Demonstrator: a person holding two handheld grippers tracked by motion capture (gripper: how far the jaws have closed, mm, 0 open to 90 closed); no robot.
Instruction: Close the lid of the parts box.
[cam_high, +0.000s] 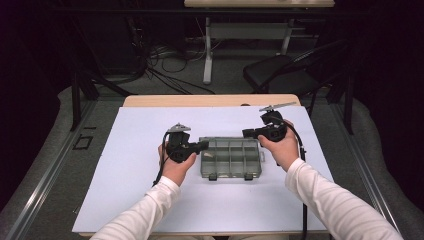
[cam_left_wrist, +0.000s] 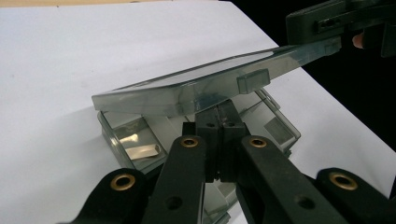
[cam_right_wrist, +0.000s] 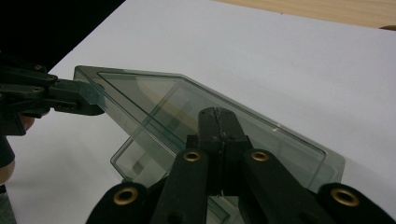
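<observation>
Here the clear compartment box (cam_high: 231, 158) is sitting near the middle of the white sheet (cam_high: 125, 190) on the table. I am clamping its raised lid (cam_left_wrist: 187, 88) with both grippers: my left gripper (cam_left_wrist: 218, 122) on one edge, my right gripper (cam_right_wrist: 218, 122) on the other, jaws pinching it. The gripper views are revealing the lid tilting above the compartments; the high view is flattening it.

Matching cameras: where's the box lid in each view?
High view: lid mid-frame, on the white mat.
Left gripper view: lid a tilted band across the middle, rising to the right.
Right gripper view: lid a slanted pane, left-centre to lower right.
Shared landmark: the white mat.
</observation>
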